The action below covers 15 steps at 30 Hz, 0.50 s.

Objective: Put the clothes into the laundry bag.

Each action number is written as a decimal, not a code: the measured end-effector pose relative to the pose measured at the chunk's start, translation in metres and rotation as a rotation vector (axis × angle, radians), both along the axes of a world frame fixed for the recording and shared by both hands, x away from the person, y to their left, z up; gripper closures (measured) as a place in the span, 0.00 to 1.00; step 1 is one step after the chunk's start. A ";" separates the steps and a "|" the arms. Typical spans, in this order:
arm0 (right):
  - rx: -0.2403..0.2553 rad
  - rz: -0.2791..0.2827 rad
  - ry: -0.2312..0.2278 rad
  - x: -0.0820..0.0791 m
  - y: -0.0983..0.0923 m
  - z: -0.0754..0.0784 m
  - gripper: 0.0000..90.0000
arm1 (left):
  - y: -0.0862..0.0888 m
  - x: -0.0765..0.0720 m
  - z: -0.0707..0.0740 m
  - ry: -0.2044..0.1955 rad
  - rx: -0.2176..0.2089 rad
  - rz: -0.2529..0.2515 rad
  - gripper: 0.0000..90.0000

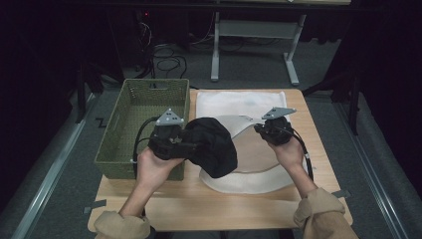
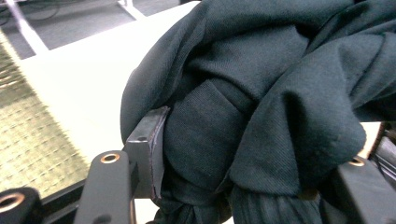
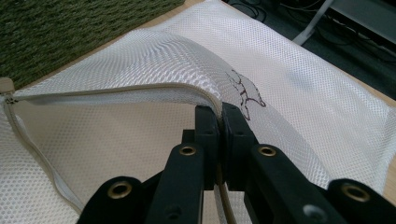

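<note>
A bunched dark garment (image 1: 213, 144) hangs from my left gripper (image 1: 191, 144), which is shut on it above the white mesh laundry bag (image 1: 259, 174). In the left gripper view the dark garment (image 2: 261, 107) bulges between the jaws, with one pad (image 2: 154, 149) pressed into the cloth. My right gripper (image 1: 260, 128) is shut on the bag's upper zipper edge (image 3: 187, 88) and holds it lifted, so the bag's mouth gapes. In the right gripper view the gripper (image 3: 220, 122) pinches the mesh beside a small printed figure (image 3: 245, 93).
A green woven basket (image 1: 130, 144) stands on the table at the left, close beside my left hand. A second white mesh bag (image 1: 239, 102) lies flat at the back of the wooden table (image 1: 199, 206). Beyond the table are a desk frame and cables on the floor.
</note>
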State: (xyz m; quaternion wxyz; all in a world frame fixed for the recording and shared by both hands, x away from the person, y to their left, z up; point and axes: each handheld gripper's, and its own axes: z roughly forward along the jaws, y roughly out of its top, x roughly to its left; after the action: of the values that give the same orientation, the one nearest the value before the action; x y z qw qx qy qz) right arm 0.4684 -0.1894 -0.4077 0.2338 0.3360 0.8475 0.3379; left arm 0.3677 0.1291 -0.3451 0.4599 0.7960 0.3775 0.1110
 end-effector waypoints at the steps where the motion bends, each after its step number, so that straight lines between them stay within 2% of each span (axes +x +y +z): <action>1: -0.001 0.002 0.000 0.000 0.000 0.000 0.97 | -0.002 0.000 0.000 0.003 -0.004 -0.012 0.46; 5: -0.003 0.005 0.004 0.000 0.000 0.000 0.97 | -0.013 -0.001 -0.002 0.009 0.001 -0.040 0.46; 10: 0.001 0.002 0.002 0.001 -0.001 0.000 0.97 | -0.024 0.000 -0.004 -0.002 0.013 -0.057 0.46; 15: -0.001 0.003 0.009 0.001 -0.001 0.000 0.97 | -0.032 -0.001 -0.004 0.004 -0.007 -0.084 0.46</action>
State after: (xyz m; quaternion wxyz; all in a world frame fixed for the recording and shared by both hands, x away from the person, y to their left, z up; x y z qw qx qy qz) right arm 0.4697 -0.1902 -0.4081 0.2299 0.3361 0.8493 0.3361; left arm 0.3670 0.0972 -0.3494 0.4661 0.8098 0.3451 0.0887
